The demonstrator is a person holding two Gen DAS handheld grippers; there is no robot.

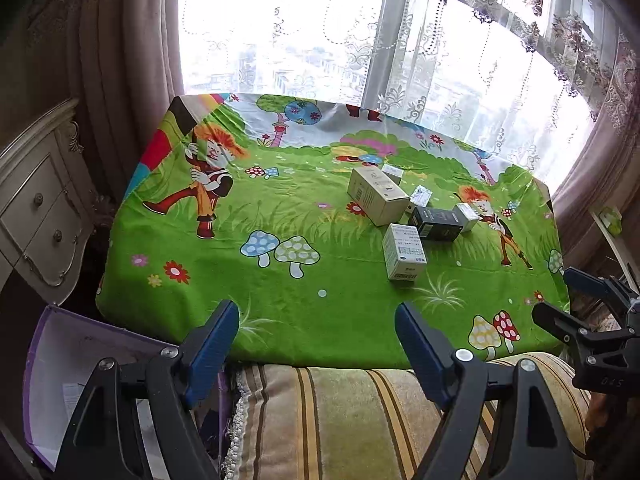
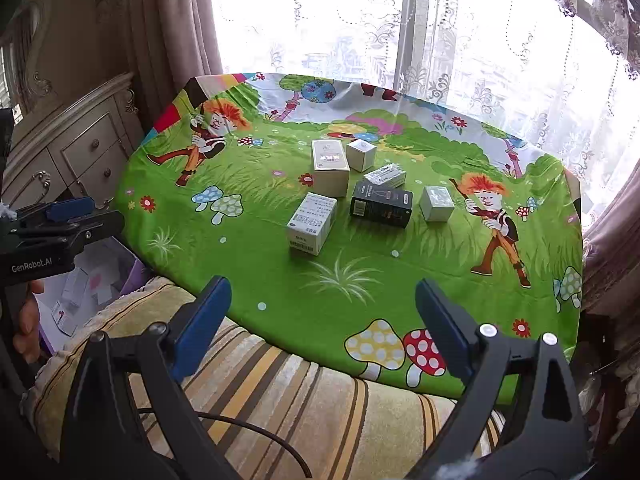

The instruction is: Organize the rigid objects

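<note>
Several small boxes lie grouped on the green cartoon tablecloth [image 2: 256, 272]: a white printed box [image 2: 312, 224], a tall beige box [image 2: 330, 166], a white cube [image 2: 360, 154], a small patterned box [image 2: 384, 176], a black box [image 2: 380, 204] and a grey box [image 2: 438, 202]. The left wrist view shows the same white box [image 1: 402, 252], beige box [image 1: 376, 196] and black box [image 1: 436, 222]. My left gripper [image 1: 316, 306] hangs open over the table's near edge with nothing between its pads. My right gripper [image 2: 322, 284] is open too, short of the boxes.
A purple-walled bin [image 1: 80, 360] with small white boxes inside sits low at the left, beside a striped cushion [image 1: 340, 420]. A cream dresser [image 1: 40, 208] stands to the left. Lace curtains and a window back the table. A hand [image 2: 28, 320] holds the left gripper.
</note>
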